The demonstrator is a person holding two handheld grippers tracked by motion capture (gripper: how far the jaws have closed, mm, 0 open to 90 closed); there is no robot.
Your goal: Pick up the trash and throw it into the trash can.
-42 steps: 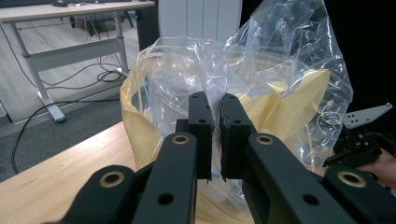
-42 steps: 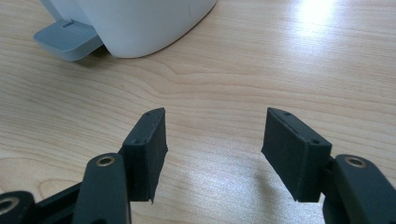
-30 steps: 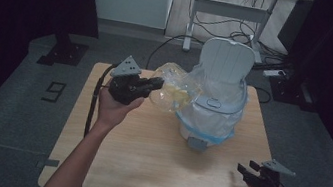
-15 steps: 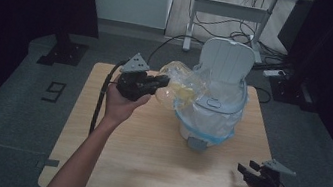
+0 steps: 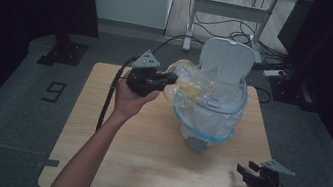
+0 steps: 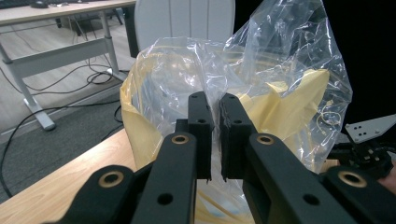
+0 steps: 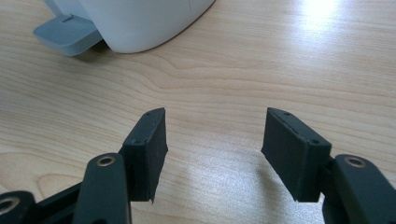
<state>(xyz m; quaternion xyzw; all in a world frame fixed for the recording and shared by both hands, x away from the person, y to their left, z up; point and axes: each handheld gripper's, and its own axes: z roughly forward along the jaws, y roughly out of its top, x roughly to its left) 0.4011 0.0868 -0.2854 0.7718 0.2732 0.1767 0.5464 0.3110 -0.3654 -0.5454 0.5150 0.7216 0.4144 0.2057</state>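
A white pedal bin (image 5: 211,116) with its lid up stands on the wooden table (image 5: 143,165), lined with a blue-rimmed bag. My left gripper (image 5: 172,78) is held above the table left of the bin, shut on a clear plastic bag (image 5: 191,82) with yellow contents. In the left gripper view the jaws pinch the clear plastic bag (image 6: 280,88) at its near side, left gripper (image 6: 214,116). My right gripper (image 5: 246,168) rests low at the table's front right corner, open, with nothing between its fingers; right gripper (image 7: 212,140) faces the bin's base (image 7: 135,23) and grey pedal (image 7: 65,33).
A white desk frame (image 5: 239,4) with cables on the floor stands behind the table. Dark curtains hang at both sides. A floor marker reading 9 (image 5: 55,91) lies left of the table. The other gripper (image 6: 369,144) shows at the right edge of the left gripper view.
My left gripper has risen and moved right toward the bin's opening, carrying the clear bag with it. The right gripper has stayed where it was.
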